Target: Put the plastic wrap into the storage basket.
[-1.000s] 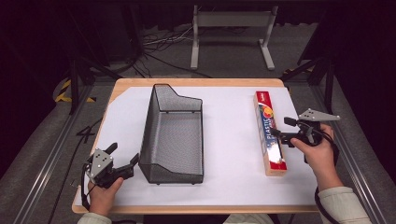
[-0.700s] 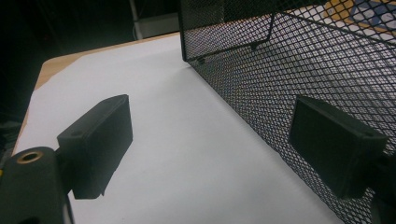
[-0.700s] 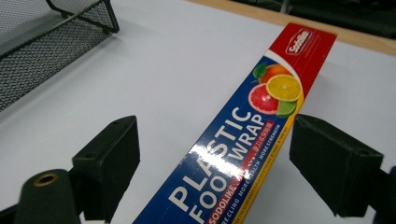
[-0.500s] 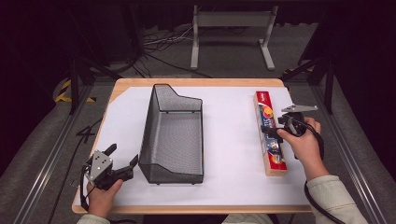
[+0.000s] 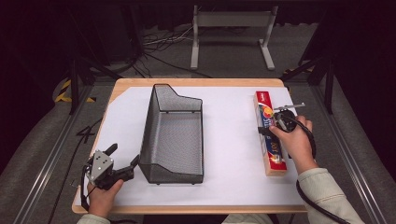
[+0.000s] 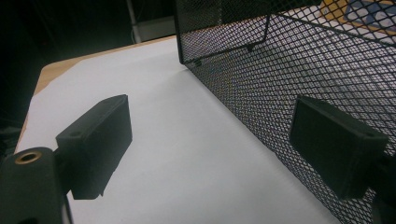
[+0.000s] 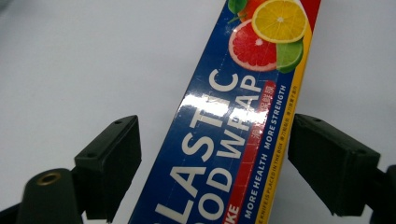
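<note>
One wrap box (image 5: 270, 136) lies lengthwise at the table's (image 5: 229, 191) right side, its middle hidden under the right hand (image 5: 293, 143) in the high view and its ends cut off in the right gripper view. The right gripper (image 7: 215, 163) hangs over it, jaws wide on either side, not touching it. One mesh basket (image 5: 173, 135) stands mid-table; the left gripper (image 6: 210, 149), also wide open and empty, sits beside its near left corner.
</note>
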